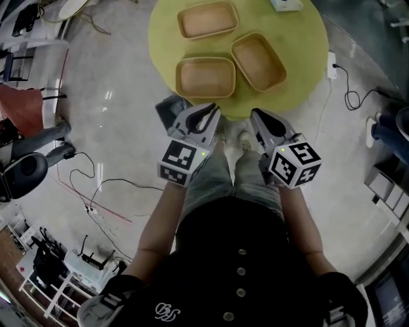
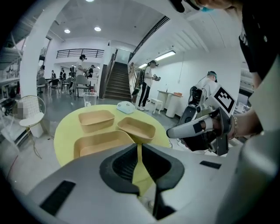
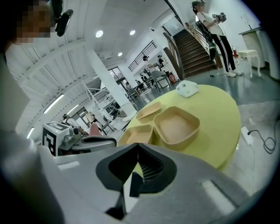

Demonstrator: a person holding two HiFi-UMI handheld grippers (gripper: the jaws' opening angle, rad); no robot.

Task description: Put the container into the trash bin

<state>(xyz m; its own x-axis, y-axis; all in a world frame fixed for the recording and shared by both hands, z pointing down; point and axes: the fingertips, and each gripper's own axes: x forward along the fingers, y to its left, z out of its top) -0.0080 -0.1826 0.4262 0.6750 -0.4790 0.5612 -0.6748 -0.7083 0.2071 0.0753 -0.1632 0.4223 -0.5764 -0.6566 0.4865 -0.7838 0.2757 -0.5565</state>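
While both grippers hover just off the near edge of the yellow table (image 1: 305,45), nothing is in hand yet. On the left gripper (image 1: 213,112) the jaws are pressed together with nothing between them. Same story on the right gripper (image 1: 257,115): closed and empty.

Three tan containers sit on the table, all untouched. One is at the near edge (image 1: 206,78), one is beside it toward the table's right (image 1: 259,61), and one is at the far side (image 1: 208,19). This looks like the very start, the approach before the pick.

A dark box (image 1: 170,110) on the floor just beside the table's near-left edge could be the trash bin, though I can't tell for sure.

Next up, by my reading: spread one gripper's jaws, reach over a container's rim, probably the near one, and close on its wall.
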